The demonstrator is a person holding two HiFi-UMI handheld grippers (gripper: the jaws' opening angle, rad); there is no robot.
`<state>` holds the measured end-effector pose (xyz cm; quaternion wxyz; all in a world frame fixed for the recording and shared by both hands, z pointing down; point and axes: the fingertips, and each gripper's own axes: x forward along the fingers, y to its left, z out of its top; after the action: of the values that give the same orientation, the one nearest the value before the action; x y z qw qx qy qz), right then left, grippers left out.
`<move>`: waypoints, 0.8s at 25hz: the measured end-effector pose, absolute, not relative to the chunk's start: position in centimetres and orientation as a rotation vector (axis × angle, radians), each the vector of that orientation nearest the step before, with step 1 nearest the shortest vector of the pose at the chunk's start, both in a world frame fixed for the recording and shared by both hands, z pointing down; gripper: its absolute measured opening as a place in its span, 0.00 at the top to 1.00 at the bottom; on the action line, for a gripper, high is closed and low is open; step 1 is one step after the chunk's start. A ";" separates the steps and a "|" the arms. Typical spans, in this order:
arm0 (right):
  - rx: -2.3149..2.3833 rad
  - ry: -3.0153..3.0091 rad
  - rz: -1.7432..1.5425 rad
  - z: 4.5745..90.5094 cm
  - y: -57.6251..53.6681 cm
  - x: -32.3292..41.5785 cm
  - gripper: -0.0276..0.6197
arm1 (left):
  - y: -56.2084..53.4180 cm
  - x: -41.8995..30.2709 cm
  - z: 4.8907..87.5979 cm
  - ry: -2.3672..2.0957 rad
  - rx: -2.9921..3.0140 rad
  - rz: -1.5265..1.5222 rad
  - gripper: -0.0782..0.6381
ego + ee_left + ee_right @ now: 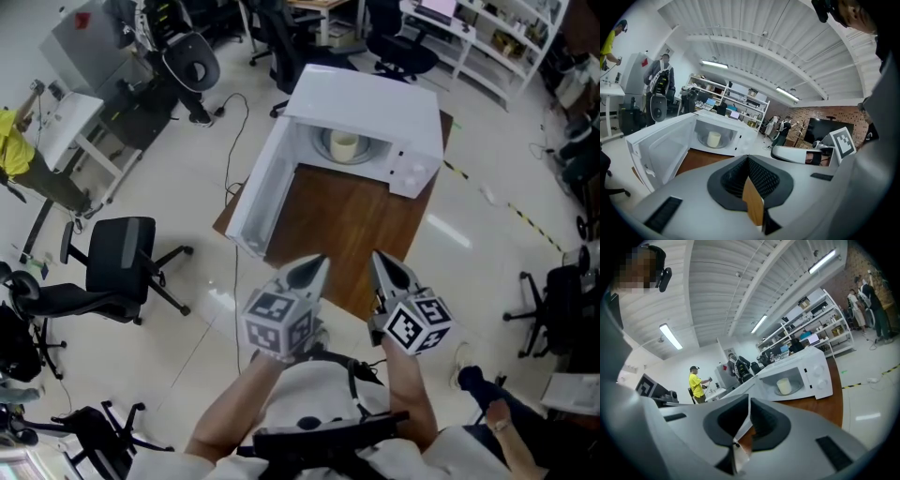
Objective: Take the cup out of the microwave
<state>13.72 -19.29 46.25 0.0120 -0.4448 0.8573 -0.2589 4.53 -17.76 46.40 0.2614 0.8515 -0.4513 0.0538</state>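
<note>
Two grippers are hovering at the near end of the single wooden table (361, 230), the left gripper (317, 263) and the right gripper (380, 257), both clenched on nothing. One cup (344, 145), plain, cream and cylindrical, is standing upright inside the one white microwave (412, 127), whose door (262, 202) is hanging open leftward.

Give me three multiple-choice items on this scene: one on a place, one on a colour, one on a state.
1. Where is the cup relative to the microwave? A. on top of it B. behind it C. inside it
2. What colour is the microwave? A. black B. white C. red
3. How is the microwave door? A. open B. shut C. taken off

Answers: C, the cup stands in the open cavity; B, the casing is white all over; A, the door hangs swung out at the head view's left.
</note>
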 end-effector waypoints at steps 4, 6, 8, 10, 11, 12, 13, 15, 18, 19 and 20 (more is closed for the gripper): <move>-1.422 2.667 -0.794 47.2 -22.0 13.4 0.91 | -19.8 4.1 47.3 -1.218 2.302 0.166 0.90; -1.443 2.667 -0.782 47.7 -23.7 13.2 0.90 | -21.1 3.9 47.6 -1.214 2.301 0.174 0.90; -1.476 2.669 -0.760 48.3 -26.0 13.0 0.90 | -22.7 3.6 48.0 -1.214 2.297 0.184 0.90; -1.516 2.661 -0.740 49.0 -28.9 12.7 0.89 | -24.6 3.4 48.5 -1.214 2.294 0.200 0.90; -1.537 2.655 -0.734 49.6 -30.4 12.6 0.86 | -25.5 3.3 48.8 -1.215 2.289 0.209 0.90; -1.556 2.647 -0.732 50.2 -31.9 12.5 0.80 | -26.3 3.2 49.2 -1.216 2.285 0.218 0.90; -1.572 2.639 -0.731 50.9 -33.5 12.4 0.78 | -27.1 3.1 49.5 -1.216 2.282 0.227 0.90; -1.598 2.622 -0.737 52.2 -36.5 12.1 0.72 | -28.6 3.1 50.2 -1.221 2.282 0.254 0.90; -1.642 2.600 -0.749 54.1 -40.6 11.4 0.58 | -30.7 2.8 51.1 -1.235 2.275 0.292 0.90; -1.661 2.599 -0.751 54.7 -41.9 11.2 0.54 | -31.5 2.8 51.3 -1.241 2.272 0.299 0.90; -1.681 2.602 -0.753 55.4 -43.0 11.0 0.45 | -32.3 2.8 51.6 -1.246 2.269 0.305 0.90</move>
<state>11.02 -43.03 55.39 -0.0230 -0.5272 0.8159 -0.2362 2.79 -32.27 51.60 0.2643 0.8396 -0.4609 0.1129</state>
